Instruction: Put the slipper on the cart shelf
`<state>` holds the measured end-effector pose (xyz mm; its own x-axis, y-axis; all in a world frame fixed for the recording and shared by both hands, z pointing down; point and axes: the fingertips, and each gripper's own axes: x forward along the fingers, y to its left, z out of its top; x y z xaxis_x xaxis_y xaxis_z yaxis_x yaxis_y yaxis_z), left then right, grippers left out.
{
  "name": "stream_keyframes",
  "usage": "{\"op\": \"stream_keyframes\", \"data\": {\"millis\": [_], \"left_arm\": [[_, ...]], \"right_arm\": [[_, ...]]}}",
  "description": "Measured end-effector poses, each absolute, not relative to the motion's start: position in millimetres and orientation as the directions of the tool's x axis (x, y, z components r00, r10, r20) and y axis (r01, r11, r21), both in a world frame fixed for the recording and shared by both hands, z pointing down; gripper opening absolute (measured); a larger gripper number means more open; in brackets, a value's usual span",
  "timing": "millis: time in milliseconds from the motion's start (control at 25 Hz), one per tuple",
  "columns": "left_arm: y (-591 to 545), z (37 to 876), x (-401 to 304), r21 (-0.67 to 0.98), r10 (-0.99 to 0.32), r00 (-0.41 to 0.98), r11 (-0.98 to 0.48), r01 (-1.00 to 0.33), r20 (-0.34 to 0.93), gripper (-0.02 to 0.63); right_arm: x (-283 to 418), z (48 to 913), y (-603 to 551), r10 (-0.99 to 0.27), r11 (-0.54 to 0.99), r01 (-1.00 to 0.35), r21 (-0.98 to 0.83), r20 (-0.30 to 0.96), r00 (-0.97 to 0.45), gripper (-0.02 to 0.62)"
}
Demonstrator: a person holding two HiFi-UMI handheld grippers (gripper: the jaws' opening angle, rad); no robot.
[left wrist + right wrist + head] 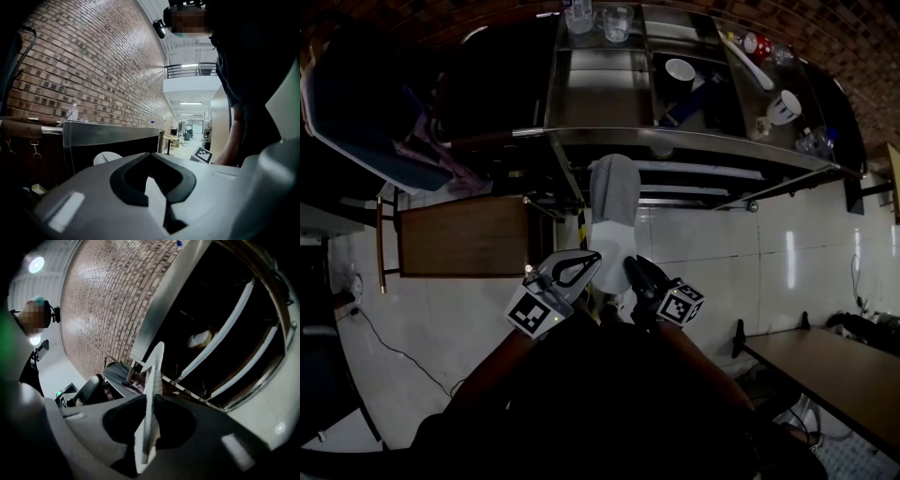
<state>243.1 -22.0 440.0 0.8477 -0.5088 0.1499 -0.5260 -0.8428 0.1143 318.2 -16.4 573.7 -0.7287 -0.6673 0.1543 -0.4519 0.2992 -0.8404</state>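
Note:
A grey and white slipper (614,192) hangs upright in front of the metal cart (694,141), its toe level with the cart's front rim. My black right gripper (630,267) is shut on its lower white end. In the right gripper view the thin white sole (152,380) stands edge-on between the pads of the right gripper (150,401), with the cart's dark shelves (220,341) beyond. My white left gripper (592,258) sits right beside the sole, its tips together. The left gripper (150,157) points level past the cart's side (112,133).
The cart's top shelf (609,98) carries a black mug (680,75), a white cup (785,105) and a glass (617,23). A brown wooden stand (464,234) is left of the cart, a table (834,361) at lower right. A pale object (199,338) lies on an inner shelf.

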Motion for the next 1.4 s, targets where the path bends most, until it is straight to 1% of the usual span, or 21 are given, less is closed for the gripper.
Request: {"op": "stream_keyframes", "data": {"millis": [120,400,680,880,1400], "left_arm": [[-28,450,237,0.136,-0.500,0.853,-0.844,-0.519,0.151,0.002],[-51,478,228,0.155,-0.485,0.858,-0.847,-0.509,0.171,0.002],[-71,497,228,0.160,-0.470,0.864,-0.852,-0.498,0.182,0.002],[-86,502,225,0.165,-0.472,0.864,-0.851,-0.499,0.177,0.002],[-127,514,229,0.186,-0.471,0.866,-0.847,-0.497,0.170,0.000]], "right_arm": [[314,583,-28,-0.680,0.255,-0.457,-0.852,0.178,-0.711,0.057],[303,608,-60,-0.671,0.214,-0.499,-0.840,0.245,-0.700,0.057],[307,614,-108,-0.695,0.193,-0.528,-0.827,0.265,-0.668,0.057],[307,625,-137,-0.687,0.180,-0.542,-0.821,0.289,-0.666,0.057],[312,644,-212,-0.704,0.179,-0.569,-0.803,0.300,-0.644,0.057]]}}
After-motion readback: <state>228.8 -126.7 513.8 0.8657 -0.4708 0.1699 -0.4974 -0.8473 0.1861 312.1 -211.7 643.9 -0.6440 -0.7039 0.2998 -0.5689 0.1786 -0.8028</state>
